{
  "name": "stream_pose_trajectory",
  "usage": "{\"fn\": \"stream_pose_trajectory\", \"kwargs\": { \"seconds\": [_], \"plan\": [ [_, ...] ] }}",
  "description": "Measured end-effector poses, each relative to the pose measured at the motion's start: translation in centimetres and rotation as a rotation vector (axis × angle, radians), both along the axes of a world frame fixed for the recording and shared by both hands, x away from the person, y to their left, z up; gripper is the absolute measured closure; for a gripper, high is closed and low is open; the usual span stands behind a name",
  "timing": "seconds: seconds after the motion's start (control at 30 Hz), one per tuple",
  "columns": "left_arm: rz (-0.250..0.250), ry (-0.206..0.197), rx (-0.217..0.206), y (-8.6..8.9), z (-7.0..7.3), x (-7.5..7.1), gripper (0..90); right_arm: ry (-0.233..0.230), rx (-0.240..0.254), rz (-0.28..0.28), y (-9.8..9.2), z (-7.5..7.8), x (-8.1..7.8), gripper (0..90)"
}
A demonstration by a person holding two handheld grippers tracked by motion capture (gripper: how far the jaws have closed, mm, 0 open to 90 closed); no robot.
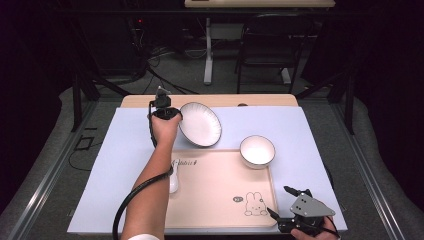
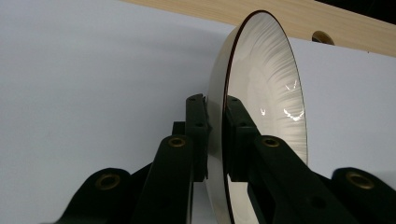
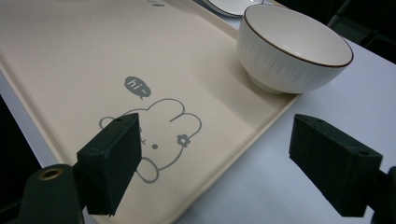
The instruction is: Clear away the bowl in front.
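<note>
The desk [image 1: 125,165] carries a pale blue mat, with bare wood showing along its far edge; on the mat lies a beige tray [image 1: 220,200] printed with a rabbit [image 1: 255,204] and a small "hi" bubble, its near end close to the person's side; the plate [image 1: 200,124], white with a dark rim and fine ribs, is tilted and held off the mat just beyond the tray's far left corner, its rim clamped in the left tongs [image 1: 175,116]; in the left gripper view the plate [image 2: 266,107] stands on edge, one pad against its back and the other against its ribbed face, the left tongs [image 2: 215,135] pressed tight on it; the bowl [image 1: 257,151], white with a brown rim, sits upright at the tray's far right corner, seeming to rest on its raised edge [image 3: 292,46]; a white spoon [image 1: 173,181] lies on the tray's left side beside the forearm; the right tongs [image 1: 280,200] hover at the tray's near right corner, jaws wide apart and holding nothing, the rabbit [image 3: 159,140] below them [image 3: 224,163].
</note>
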State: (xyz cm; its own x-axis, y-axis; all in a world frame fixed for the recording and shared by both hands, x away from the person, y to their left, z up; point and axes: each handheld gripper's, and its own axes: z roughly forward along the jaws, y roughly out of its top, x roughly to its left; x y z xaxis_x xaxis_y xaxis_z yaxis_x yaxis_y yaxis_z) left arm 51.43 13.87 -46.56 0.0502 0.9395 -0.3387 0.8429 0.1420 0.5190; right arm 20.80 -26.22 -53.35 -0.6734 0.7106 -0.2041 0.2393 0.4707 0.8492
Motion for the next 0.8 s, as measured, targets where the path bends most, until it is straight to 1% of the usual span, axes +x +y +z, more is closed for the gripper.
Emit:
{"fn": "stream_pose_trajectory", "kwargs": {
  "seconds": [0.1,0.23,0.3,0.33,0.37,0.5,0.8],
  "plan": [
    [-0.003,-0.008,0.020,0.3,0.6,-0.1,82.3,-0.001,-0.001,0.001,0.1,0.0,0.0,16.6],
    [0.001,-0.018,0.022,0.8,1.4,-0.3,82.4,-0.001,-0.001,0.000,0.0,0.0,0.0,16.6],
    [-0.005,-0.023,0.027,1.0,1.9,-0.4,82.4,-0.001,-0.001,0.000,0.0,0.0,0.0,16.6],
    [-0.005,-0.023,0.027,1.0,1.9,-0.4,82.4,0.000,-0.002,0.000,0.0,0.0,0.0,16.6],
    [-0.014,-0.031,0.038,1.1,2.3,-0.5,82.5,0.000,-0.001,-0.001,0.0,0.0,0.0,16.6],
    [-0.030,-0.041,0.049,1.2,3.2,-0.8,82.4,-0.001,-0.003,0.000,0.0,0.0,0.0,16.6],
    [-0.078,-0.052,0.060,1.4,4.4,-1.6,82.5,-0.002,-0.003,-0.002,0.0,0.0,0.0,16.6]
  ]
}}
